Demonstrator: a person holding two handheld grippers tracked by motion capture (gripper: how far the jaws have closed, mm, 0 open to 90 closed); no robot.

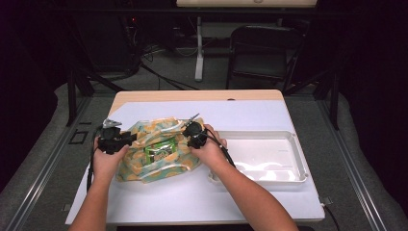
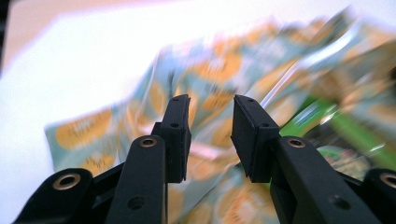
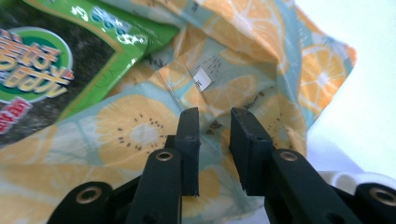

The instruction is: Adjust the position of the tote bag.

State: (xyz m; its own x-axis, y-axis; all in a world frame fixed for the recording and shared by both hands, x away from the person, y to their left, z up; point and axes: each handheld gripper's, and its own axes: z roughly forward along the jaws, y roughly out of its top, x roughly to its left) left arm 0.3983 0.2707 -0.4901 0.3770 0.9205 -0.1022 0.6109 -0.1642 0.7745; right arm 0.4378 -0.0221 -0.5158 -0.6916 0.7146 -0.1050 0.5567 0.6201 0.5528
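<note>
Blur: left gripper view is smeared, so the fruit-print bag [image 2: 280, 93] there is hard to read.
Packet: green snack packet [image 1: 160, 152] lies on the bag at centre-left of the high view; its upper-left part is cut off in the right gripper view.
Left gripper [image 2: 211, 135]: jaws parted, nothing between them, over the bag's edge.
Right gripper [image 3: 214, 144]: jaws slightly apart, empty, just above the bag.
Tray: white tray [image 1: 298, 159] sits at right, beside the bag.
</note>
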